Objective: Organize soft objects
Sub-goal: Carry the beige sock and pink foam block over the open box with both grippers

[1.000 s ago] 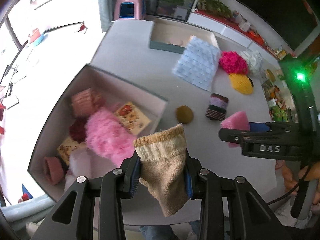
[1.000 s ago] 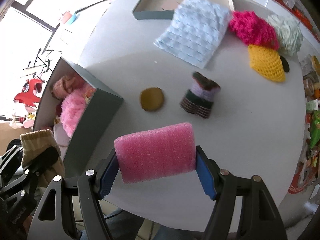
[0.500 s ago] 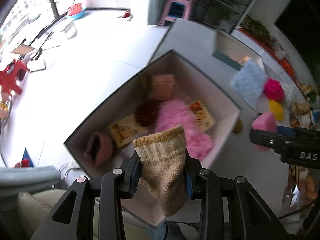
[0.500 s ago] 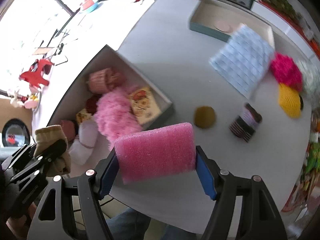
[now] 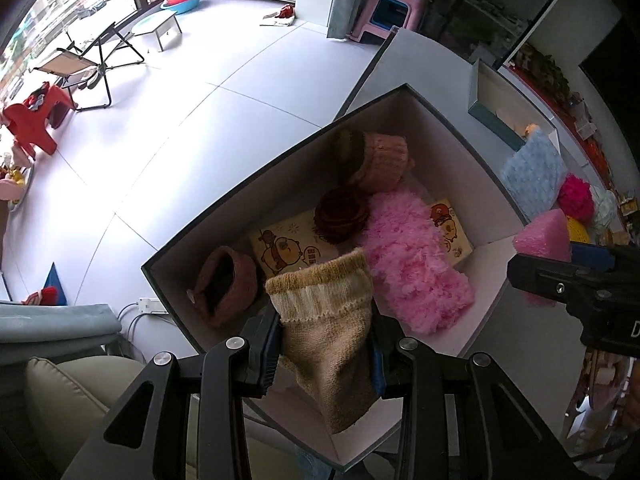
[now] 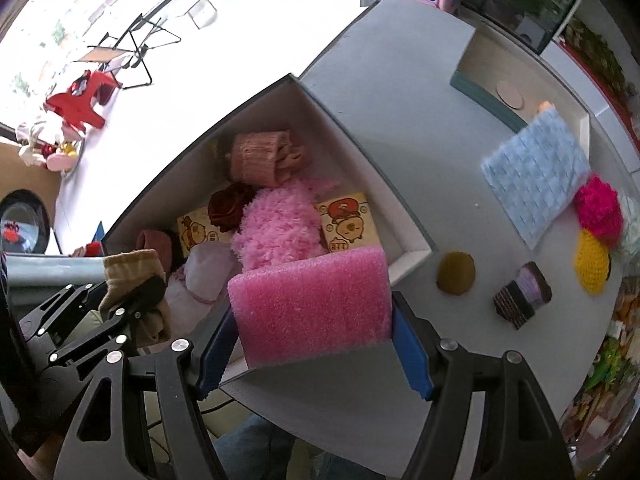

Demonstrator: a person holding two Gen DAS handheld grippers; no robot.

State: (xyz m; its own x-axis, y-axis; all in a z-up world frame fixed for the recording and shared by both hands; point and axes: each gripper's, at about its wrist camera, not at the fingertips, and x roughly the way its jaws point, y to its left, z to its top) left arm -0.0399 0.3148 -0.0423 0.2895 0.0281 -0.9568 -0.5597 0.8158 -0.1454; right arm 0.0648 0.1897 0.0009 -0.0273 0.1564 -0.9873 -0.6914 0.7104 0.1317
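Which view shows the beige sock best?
The left wrist view: the sock fills its centre, clamped in the left gripper, cuff up. The right wrist view shows it small at the left edge, partly hidden by that gripper.

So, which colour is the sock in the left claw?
Beige, with a darker tan cuff: sock; left wrist view shows it best.

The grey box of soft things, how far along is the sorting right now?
Done: the grey box already holds a fluffy pink piece, a dark red rose and rolled socks. In hand: the left gripper grips a beige sock, the right gripper a pink foam block. Left on the table: blue cloth, striped roll, pompoms.
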